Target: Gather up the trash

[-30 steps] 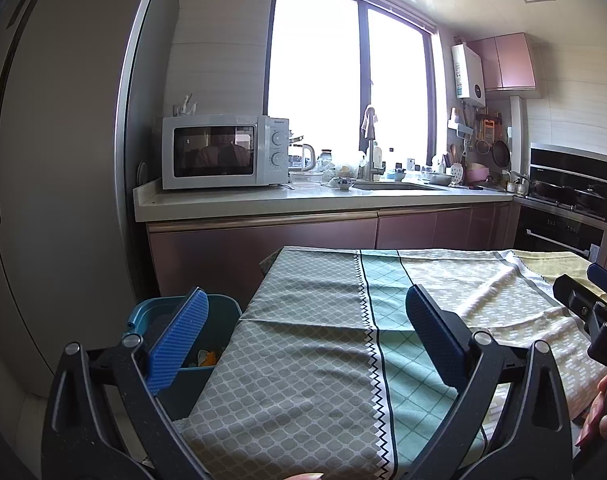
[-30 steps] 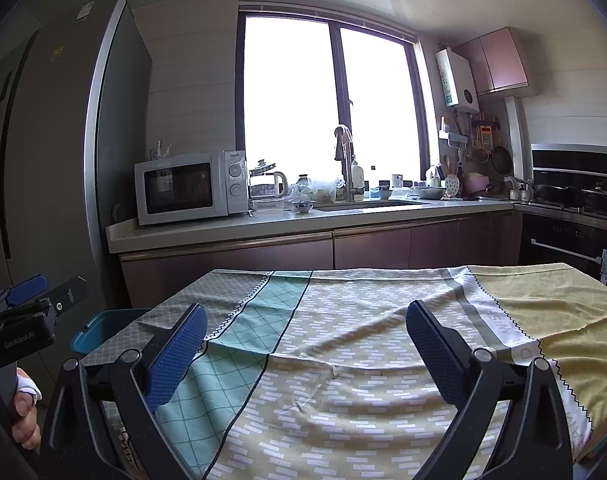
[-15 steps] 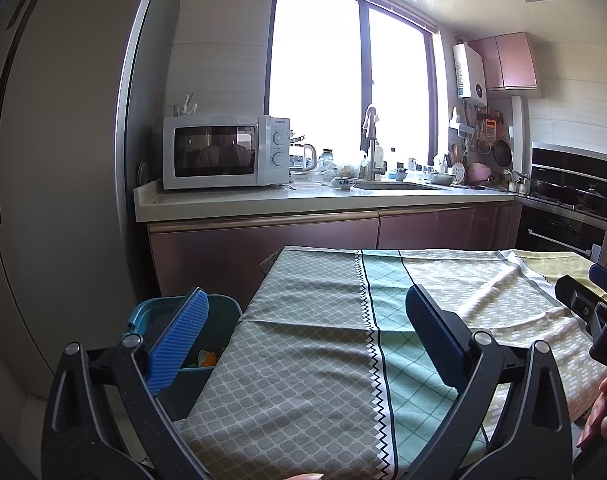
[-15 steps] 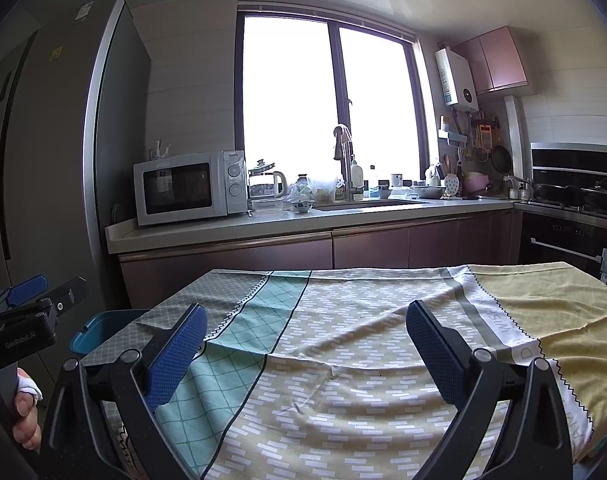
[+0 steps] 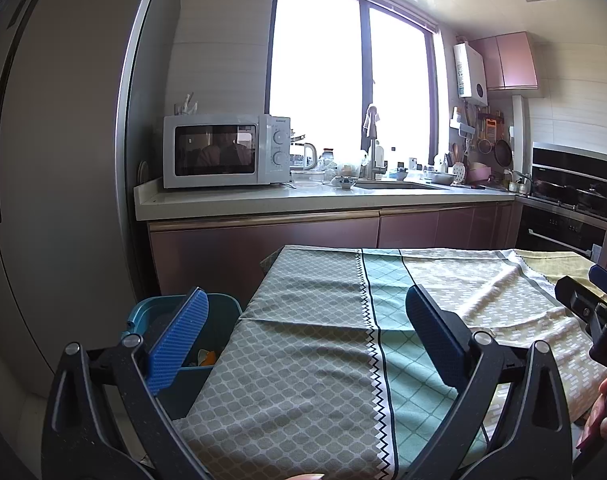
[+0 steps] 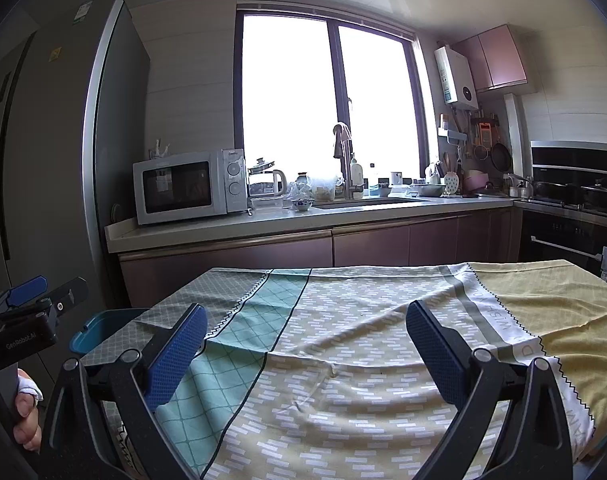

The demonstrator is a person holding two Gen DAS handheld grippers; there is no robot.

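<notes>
Nothing is seen to have changed over the last second: the left hand-held gripper [image 5: 303, 340] and right hand-held gripper [image 6: 303, 344] are kept spread apart and empty above the cloth-covered bench [image 6: 343, 360]. No trash is seen on it; scraps are seen in the blue bin [image 5: 219, 312] off its left edge, so collection is judged finished.

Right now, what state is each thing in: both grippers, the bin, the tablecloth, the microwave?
Left gripper: open, holding nothing.
Right gripper: open, holding nothing.
Blue trash bin: uncovered, on the floor at the table's left edge, some scraps inside.
Tablecloth: spread over the table, lightly wrinkled, no trash visible on it.
Microwave: door shut.
</notes>
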